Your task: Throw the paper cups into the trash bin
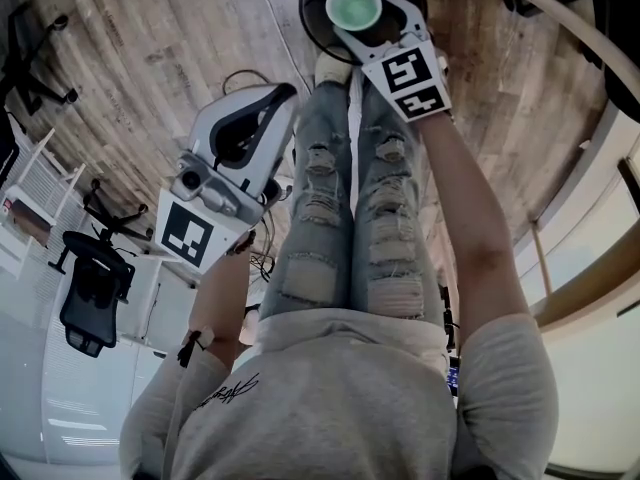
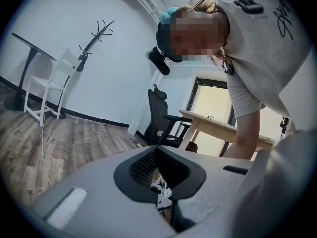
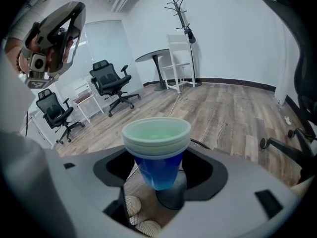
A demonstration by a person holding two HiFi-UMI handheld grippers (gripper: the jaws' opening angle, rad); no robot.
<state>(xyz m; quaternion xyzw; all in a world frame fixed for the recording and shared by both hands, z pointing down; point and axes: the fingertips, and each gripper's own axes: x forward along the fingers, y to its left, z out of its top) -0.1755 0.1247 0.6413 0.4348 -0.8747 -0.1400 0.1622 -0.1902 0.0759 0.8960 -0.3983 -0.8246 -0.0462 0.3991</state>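
Holding upright paper cups (image 3: 156, 150) tight in right gripper (image 1: 365, 18), trash bin (image 1: 312, 18) just below at 6 o'clock; left gripper (image 2: 161, 198) closed, empty

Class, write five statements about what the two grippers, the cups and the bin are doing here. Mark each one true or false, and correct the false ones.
1. The right gripper grips blue paper cups. True.
2. The left gripper grips a cup too. False: its jaws are together with nothing between them.
3. The cups hang over the black mesh trash bin. True.
4. The floor is carpeted. False: it is wood planks.
5. The cups lie in the bin. False: they are clamped in the right gripper above it.
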